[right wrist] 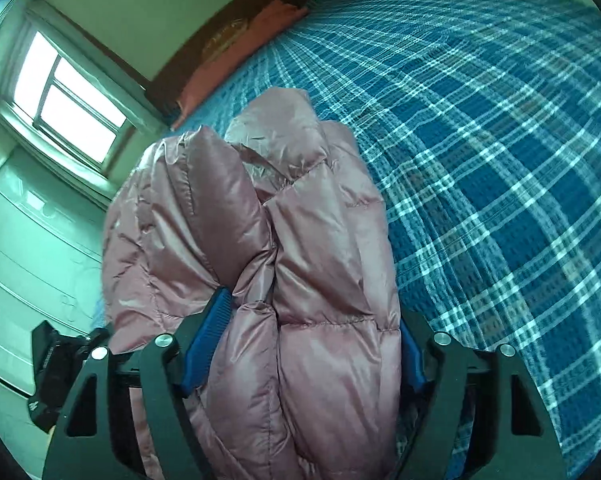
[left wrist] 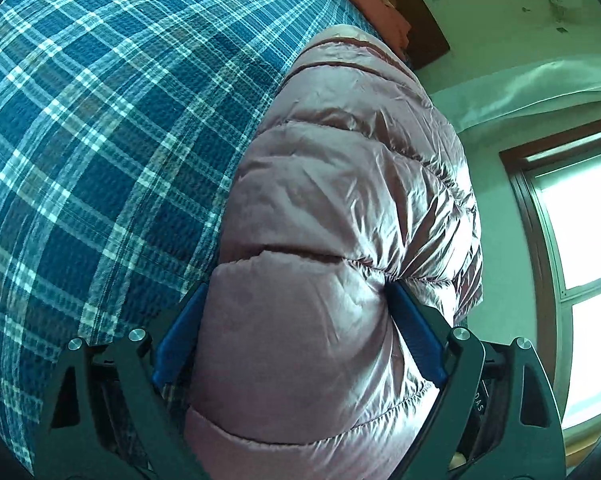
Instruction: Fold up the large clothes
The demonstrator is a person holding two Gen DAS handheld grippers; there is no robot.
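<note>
Blue plaid bedspread [left wrist: 100, 140] lies under the pink puffer jacket [left wrist: 340, 200]. Your left gripper [left wrist: 300, 328] and right gripper [right wrist: 312, 328] each clamp a thick quilted bundle between 2 blue pads. From both jaws the jacket's long axis runs straight ahead, so neither hand sits nearer.

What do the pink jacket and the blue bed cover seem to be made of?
Jacket: probably thin nylon or polyester with a glossy sheen, quilted into puffy stitched sections, so likely down or fibre filled. Bed cover: looks like matte woven cotton, with a puckered, seersucker-like plaid.
</note>
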